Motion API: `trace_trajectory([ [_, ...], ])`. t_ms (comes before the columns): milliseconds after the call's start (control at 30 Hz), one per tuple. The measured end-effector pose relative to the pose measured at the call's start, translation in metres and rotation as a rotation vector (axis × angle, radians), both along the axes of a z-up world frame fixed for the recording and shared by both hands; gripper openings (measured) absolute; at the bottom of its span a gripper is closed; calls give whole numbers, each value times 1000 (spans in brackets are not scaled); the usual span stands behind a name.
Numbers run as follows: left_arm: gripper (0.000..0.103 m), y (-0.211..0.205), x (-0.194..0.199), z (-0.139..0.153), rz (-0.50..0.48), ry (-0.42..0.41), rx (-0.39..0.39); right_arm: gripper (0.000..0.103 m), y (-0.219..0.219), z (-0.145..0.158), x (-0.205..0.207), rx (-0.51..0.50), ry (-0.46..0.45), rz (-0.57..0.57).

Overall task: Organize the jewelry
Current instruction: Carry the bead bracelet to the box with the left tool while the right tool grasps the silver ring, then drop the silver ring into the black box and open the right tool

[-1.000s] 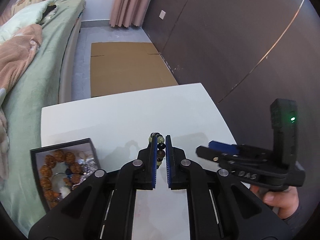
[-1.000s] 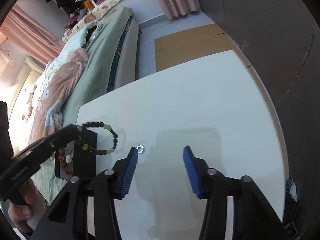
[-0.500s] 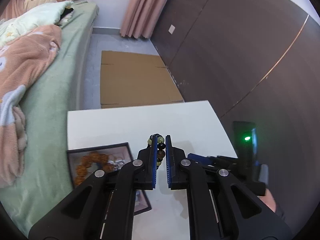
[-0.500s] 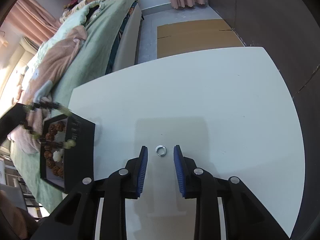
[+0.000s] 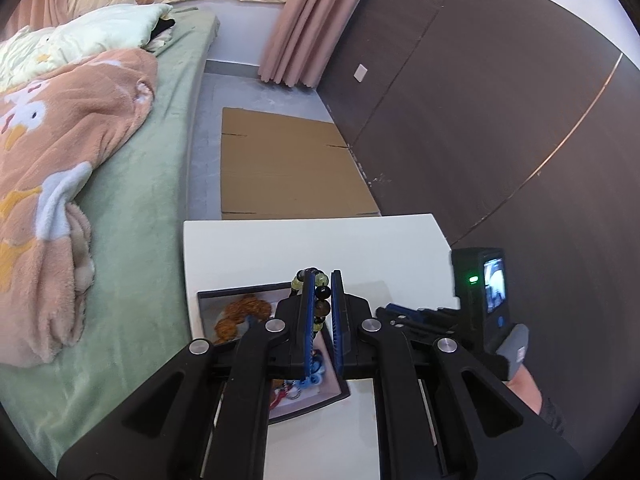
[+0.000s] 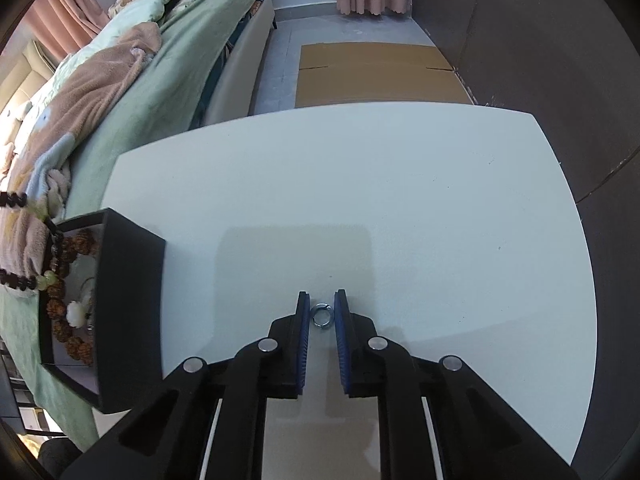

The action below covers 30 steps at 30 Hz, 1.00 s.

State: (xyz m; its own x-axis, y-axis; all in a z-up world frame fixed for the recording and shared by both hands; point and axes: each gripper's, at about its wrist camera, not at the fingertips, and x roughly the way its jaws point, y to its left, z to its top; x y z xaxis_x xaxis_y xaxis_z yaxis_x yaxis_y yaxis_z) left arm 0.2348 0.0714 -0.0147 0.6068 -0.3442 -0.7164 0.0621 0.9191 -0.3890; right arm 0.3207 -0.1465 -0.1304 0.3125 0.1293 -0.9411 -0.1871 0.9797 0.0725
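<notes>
Carrying the bead bracelet (image 5: 322, 300) clamped over the jewelry box (image 5: 240, 293) for deposit, the left gripper (image 5: 322, 312) holds firm; the right gripper (image 6: 322, 316), jaws just closing narrow, brackets the ring (image 6: 321, 315) without visible contact.

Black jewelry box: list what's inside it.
In the black jewelry box: a brown knobbly-bead bracelet, a white flower-shaped piece, blue and red trinkets. The left gripper and its bead bracelet cover the rest.
</notes>
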Motion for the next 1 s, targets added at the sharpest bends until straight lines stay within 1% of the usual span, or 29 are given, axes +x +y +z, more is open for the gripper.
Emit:
trace_trajectory([
  [100,9,7,2,-8,-3,32,-12,12,1,12,-5,26,-24,1],
  [133,13,8,3,-11,1,44,-11,12,2,18,-7,41,-37,2],
  [167,31,12,5,-15,19,61,-2,12,3,24,-10,56,-48,5],
  [200,51,15,5,-18,33,66,3,12,4,30,-13,71,-59,6],
  [233,56,19,5,-19,45,67,7,12,4,34,-15,83,-68,9],
  [300,60,25,4,-20,55,71,16,12,7,46,-21,116,-90,17],
  [333,64,28,3,-19,57,72,22,12,8,52,-24,133,-106,24],
  [367,73,30,2,-18,62,67,28,12,11,58,-26,146,-118,31],
  [400,78,32,0,-17,69,58,38,12,14,64,-30,158,-131,38],
  [467,82,35,-5,-13,81,42,58,12,18,73,-36,178,-151,51],
  [567,91,41,-9,-11,85,35,60,13,24,84,-41,202,-169,69],
  [600,93,43,-11,-10,90,33,69,13,26,87,-44,212,-173,75],
  [800,96,53,-16,-9,126,24,128,13,48,98,-50,275,-188,115],
  [867,96,59,-19,-10,145,20,136,13,54,99,-50,282,-193,124],
  [1000,96,75,-21,-16,175,38,140,13,68,98,-47,308,-194,141],
])
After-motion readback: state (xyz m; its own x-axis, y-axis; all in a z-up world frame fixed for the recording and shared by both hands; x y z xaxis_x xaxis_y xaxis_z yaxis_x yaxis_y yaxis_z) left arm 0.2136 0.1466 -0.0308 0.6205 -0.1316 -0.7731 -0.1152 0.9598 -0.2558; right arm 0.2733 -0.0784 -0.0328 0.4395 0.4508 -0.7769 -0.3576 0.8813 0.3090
